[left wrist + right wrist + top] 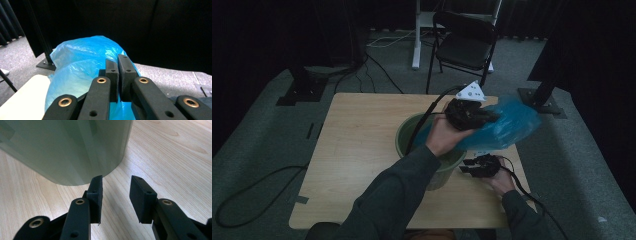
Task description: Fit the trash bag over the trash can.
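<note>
A blue plastic bag (507, 127) billows over the right side of a green round bin (404, 137) on the wooden table (357, 150). My left gripper (482, 116) is raised over the bin's far right rim, shut on the blue bag (82, 65), whose film is pinched between its jaws (118, 75). My right gripper (469, 168) rests low on the table just right of the bin, open, nothing between its fingers (115, 195). The bin's green wall (70, 150) stands right ahead of it.
A black folding chair (464, 42) and a white stand leg (416, 40) are behind the table on grey carpet. Black stand bases (302, 90) sit at the far left and far right. Cables trail on the floor at the left.
</note>
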The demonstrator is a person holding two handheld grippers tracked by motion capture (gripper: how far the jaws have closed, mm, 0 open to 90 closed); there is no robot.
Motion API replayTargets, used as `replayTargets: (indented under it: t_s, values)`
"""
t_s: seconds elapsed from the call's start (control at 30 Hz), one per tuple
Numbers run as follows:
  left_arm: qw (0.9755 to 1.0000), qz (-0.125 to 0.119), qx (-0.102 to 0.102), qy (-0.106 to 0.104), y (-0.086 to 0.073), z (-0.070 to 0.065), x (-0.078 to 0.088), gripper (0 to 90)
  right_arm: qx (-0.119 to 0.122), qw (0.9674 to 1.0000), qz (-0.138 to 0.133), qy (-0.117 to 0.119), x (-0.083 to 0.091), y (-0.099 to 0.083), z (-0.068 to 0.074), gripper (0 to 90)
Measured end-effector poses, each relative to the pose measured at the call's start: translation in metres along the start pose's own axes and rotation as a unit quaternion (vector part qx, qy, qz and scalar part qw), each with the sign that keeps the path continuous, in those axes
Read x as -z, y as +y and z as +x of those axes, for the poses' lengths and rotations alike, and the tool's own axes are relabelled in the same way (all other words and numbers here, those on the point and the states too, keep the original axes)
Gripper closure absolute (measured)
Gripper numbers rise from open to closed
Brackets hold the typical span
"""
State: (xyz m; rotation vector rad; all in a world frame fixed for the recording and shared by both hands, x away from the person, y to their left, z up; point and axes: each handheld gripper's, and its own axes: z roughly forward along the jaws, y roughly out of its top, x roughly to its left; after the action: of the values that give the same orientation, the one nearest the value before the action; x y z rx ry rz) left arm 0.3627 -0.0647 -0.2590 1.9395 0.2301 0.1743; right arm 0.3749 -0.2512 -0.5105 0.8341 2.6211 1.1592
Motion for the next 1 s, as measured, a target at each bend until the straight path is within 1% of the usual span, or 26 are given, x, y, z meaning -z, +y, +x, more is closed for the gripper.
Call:
replayTargets:
  t_s: [0.07, 0.2, 0.3, 0.37, 0.4, 0.43, 0.5, 0.57, 0.63, 0.77, 0.93, 1.0]
  values:
    - [0.9999, 0.01, -0.004, 0.005, -0.003, 0.002, 0.001, 87.0, -0.001, 1.0, 0.002, -0.002, 0.001, 0.0, 0.0, 62.6]
    - [0.9997, 0.018, 0.004, 0.015, -0.015, 0.01, 0.009, 87.1, -0.016, 0.9999, -0.001, -0.005, 0.004, -0.002, -0.001, 62.6]
    - [0.9993, 0.027, 0.009, 0.025, -0.025, 0.017, 0.017, 87.2, -0.016, 0.9999, 0.0, -0.006, 0.007, -0.003, -0.004, 62.6]
    - [0.9989, 0.032, 0.014, 0.033, -0.033, 0.022, 0.024, 87.1, -0.018, 0.9998, -0.007, -0.009, 0.01, -0.003, -0.006, 62.6]
    - [0.9986, 0.034, 0.017, 0.036, -0.036, 0.025, 0.027, 87.2, -0.016, 0.9997, -0.012, -0.011, 0.011, -0.004, -0.007, 62.6]
    - [0.9984, 0.036, 0.021, 0.04, -0.04, 0.027, 0.03, 87.2, -0.021, 0.9996, -0.012, -0.012, 0.013, -0.004, -0.007, 62.7]
    - [0.9978, 0.042, 0.022, 0.045, -0.047, 0.031, 0.036, 87.2, -0.016, 0.9996, -0.014, -0.017, 0.015, -0.004, -0.008, 62.9]
    - [0.997, 0.048, 0.03, 0.053, -0.056, 0.035, 0.043, 87.2, -0.019, 0.9995, -0.017, -0.021, 0.018, -0.005, -0.009, 63.0]
    - [0.9961, 0.057, 0.032, 0.06, -0.064, 0.04, 0.05, 87.2, -0.018, 0.9994, -0.021, -0.023, 0.02, -0.005, -0.009, 63.1]
    - [0.9938, 0.065, 0.046, 0.077, -0.08, 0.047, 0.064, 87.1, -0.02, 0.999, -0.028, -0.028, 0.024, -0.004, -0.01, 63.0]
    - [0.9916, 0.071, 0.06, 0.09, -0.096, 0.052, 0.081, 87.1, -0.024, 0.9982, -0.044, -0.033, 0.033, 0.0, -0.01, 61.8]
    - [0.9908, 0.077, 0.06, 0.094, -0.102, 0.052, 0.087, 86.9, -0.025, 0.9978, -0.05, -0.034, 0.038, 0.002, -0.01, 60.7]
